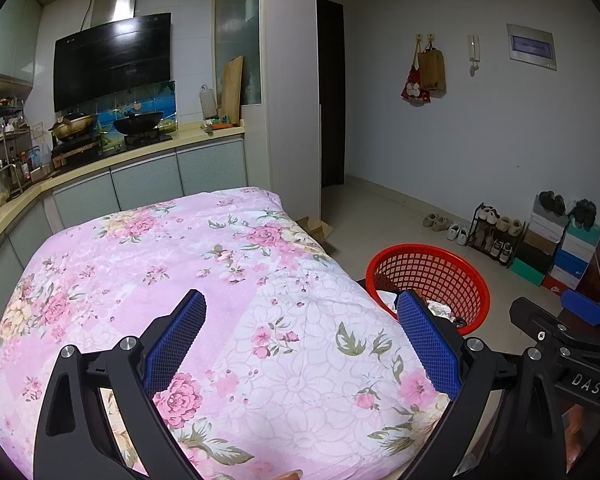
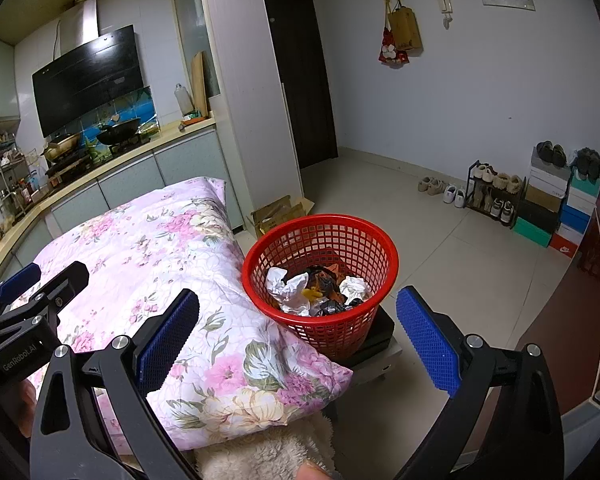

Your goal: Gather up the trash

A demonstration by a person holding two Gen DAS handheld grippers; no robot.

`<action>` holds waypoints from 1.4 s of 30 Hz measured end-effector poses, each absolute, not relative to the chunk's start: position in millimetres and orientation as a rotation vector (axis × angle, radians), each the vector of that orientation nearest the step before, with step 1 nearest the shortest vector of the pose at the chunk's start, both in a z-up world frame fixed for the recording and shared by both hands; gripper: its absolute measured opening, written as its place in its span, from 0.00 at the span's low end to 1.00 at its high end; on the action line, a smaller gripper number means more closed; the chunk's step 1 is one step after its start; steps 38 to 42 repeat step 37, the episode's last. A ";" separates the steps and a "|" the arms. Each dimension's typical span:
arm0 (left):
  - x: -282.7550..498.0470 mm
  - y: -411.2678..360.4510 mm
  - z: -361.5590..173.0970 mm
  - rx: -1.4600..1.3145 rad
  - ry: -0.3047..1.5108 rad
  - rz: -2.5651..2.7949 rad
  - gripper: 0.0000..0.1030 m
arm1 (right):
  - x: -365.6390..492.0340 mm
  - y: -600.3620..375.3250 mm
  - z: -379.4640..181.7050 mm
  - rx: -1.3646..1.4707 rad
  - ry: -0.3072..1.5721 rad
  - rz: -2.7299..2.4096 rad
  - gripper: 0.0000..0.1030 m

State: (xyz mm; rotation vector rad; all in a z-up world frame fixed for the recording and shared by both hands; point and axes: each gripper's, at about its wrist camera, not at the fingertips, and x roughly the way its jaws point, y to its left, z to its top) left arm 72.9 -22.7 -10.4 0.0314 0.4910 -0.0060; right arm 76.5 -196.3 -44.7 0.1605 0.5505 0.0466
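A red mesh basket [image 2: 352, 332] stands on a low dark stand to the right of a table covered with a pink floral quilt [image 2: 152, 248]. Crumpled white paper and dark wrappers [image 2: 320, 288] lie inside it. My right gripper [image 2: 298, 312] is open and empty, hovering just in front of the basket. My left gripper [image 1: 302, 312] is open and empty above the quilt [image 1: 220, 280], with the basket [image 1: 460, 280] to its right. The right gripper also shows at the right edge of the left wrist view [image 1: 572, 320].
A kitchen counter [image 1: 140, 156] with a stove and wok runs behind the quilt. A cardboard box [image 2: 280, 212] lies on the tiled floor behind the basket. A shoe rack and stacked shoe boxes [image 2: 540, 200] stand by the far wall. A fluffy cream cloth [image 2: 260, 452] is below the quilt.
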 end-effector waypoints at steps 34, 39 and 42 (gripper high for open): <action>54.1 13.7 3.5 0.015 0.472 0.019 0.91 | 73.7 -179.4 -50.9 0.157 0.576 0.070 0.93; 42.7 38.5 7.2 0.020 0.465 0.091 0.91 | 69.0 -146.6 -58.2 0.119 0.598 0.147 0.93; 42.7 38.5 7.2 0.020 0.465 0.091 0.91 | 69.0 -146.6 -58.2 0.119 0.598 0.147 0.93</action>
